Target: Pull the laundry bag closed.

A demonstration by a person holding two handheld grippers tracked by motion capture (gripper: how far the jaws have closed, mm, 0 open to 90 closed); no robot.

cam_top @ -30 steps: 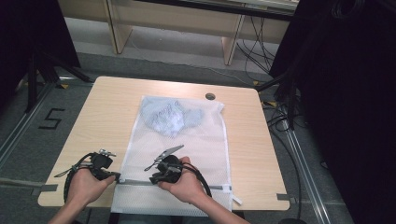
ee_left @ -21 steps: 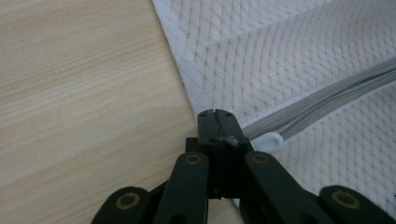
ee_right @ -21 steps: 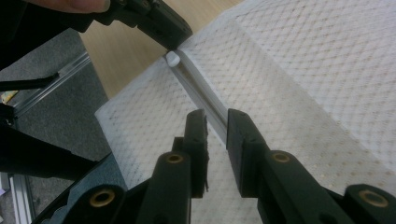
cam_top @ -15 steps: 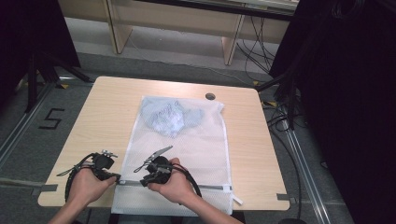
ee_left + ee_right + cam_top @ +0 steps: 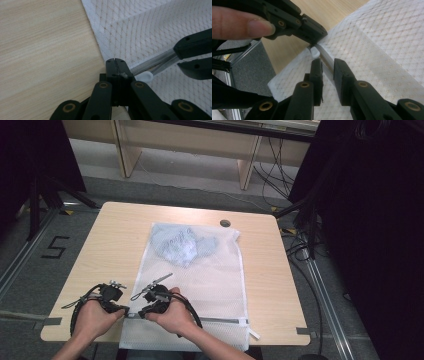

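A white mesh laundry bag (image 5: 210,280) lies flat on the wooden table (image 5: 120,240), with a pale blue garment (image 5: 182,245) inside at its far end. A zipper (image 5: 220,320) runs along the bag's near edge, and its white pull (image 5: 315,52) sits at the left end. My left gripper (image 5: 115,61) is shut on the bag's edge right at that end of the zipper. My right gripper (image 5: 328,67) stands just beside it, jaws apart on either side of the zipper track, close behind the pull. In the high view, the left gripper (image 5: 126,311) and the right gripper (image 5: 143,313) nearly touch at the bag's near left corner.
A small dark round hole (image 5: 225,223) sits near the table's far edge. Bare wood lies to the left and right of the bag. Grey floor with a painted "5" (image 5: 54,247) is at the left, and cables trail at the right.
My right gripper has slid left along the zipper to the left gripper. The left gripper has stayed at the bag's corner.
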